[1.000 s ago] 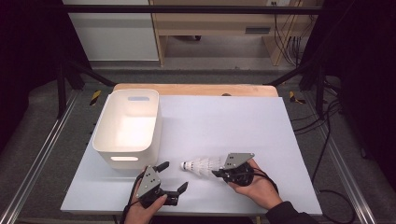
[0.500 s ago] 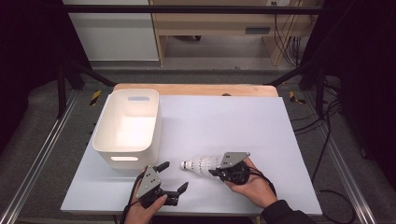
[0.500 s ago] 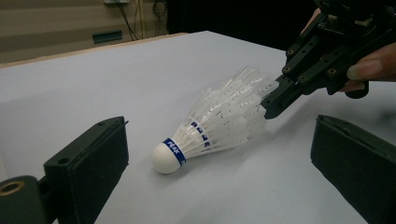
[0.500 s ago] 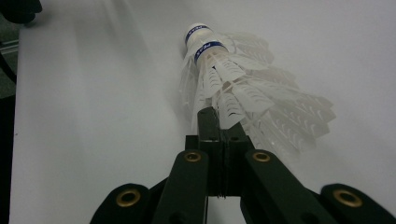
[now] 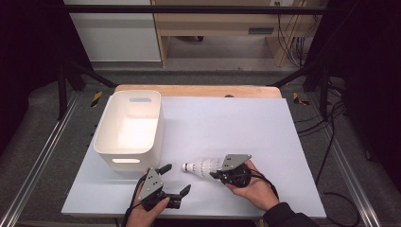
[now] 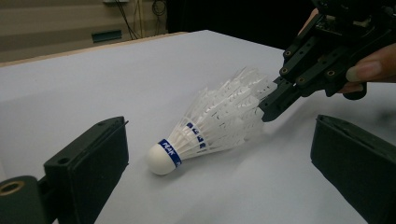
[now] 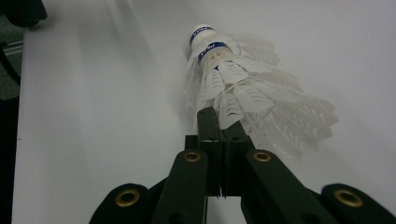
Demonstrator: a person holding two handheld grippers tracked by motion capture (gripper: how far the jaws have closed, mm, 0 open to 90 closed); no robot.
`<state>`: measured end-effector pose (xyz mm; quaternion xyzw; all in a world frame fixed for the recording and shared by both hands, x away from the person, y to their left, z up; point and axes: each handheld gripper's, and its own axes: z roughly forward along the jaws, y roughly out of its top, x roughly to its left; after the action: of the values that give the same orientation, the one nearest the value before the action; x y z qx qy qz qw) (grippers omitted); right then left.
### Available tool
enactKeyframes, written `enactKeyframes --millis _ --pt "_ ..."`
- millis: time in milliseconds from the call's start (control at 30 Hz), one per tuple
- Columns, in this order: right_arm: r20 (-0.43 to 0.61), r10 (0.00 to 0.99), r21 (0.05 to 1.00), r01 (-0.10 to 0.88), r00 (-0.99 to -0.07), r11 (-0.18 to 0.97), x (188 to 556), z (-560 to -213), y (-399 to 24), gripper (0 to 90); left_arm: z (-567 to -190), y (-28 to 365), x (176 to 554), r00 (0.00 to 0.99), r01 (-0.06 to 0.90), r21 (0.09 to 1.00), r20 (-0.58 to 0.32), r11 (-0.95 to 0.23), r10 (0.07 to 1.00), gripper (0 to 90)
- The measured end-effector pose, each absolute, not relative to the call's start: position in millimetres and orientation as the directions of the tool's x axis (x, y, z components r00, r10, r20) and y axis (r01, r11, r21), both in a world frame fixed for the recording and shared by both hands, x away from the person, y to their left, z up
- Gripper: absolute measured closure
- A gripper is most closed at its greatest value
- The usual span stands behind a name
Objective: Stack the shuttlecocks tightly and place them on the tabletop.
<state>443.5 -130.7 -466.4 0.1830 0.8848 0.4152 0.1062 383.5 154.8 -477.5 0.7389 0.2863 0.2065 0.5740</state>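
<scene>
White feather shuttlecocks [image 5: 201, 166], nested together, lie on their side on the white table, the cork with a blue band pointing left. My right gripper [image 5: 215, 174] is at the wide feather end. Its jaws are pressed together on the rim of the feathers [image 7: 233, 109], seen close in the right gripper view with the gripper [image 7: 212, 116] coming from below. In the left gripper view the shuttlecocks [image 6: 205, 128] lie between and beyond the wide-apart fingers of my left gripper [image 6: 219, 140], which touches nothing. That left gripper [image 5: 175, 179] stands open just left of the cork, near the front edge.
A white plastic bin [image 5: 106, 127] with handle slots stands at the table's left, just behind the left gripper. The white tabletop [image 5: 236, 123] stretches behind and to the right. A wooden strip [image 5: 198, 91] borders its far edge; metal rails run along both sides.
</scene>
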Motion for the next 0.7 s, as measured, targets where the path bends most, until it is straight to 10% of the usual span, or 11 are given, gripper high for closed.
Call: enactKeyframes --millis 700 --pt "-0.034 0.396 0.756 0.235 -0.918 0.611 443.3 -469.5 -128.6 87.4 -477.4 154.4 383.3 0.753 0.186 0.966 -0.025 -0.177 0.658 4.1"
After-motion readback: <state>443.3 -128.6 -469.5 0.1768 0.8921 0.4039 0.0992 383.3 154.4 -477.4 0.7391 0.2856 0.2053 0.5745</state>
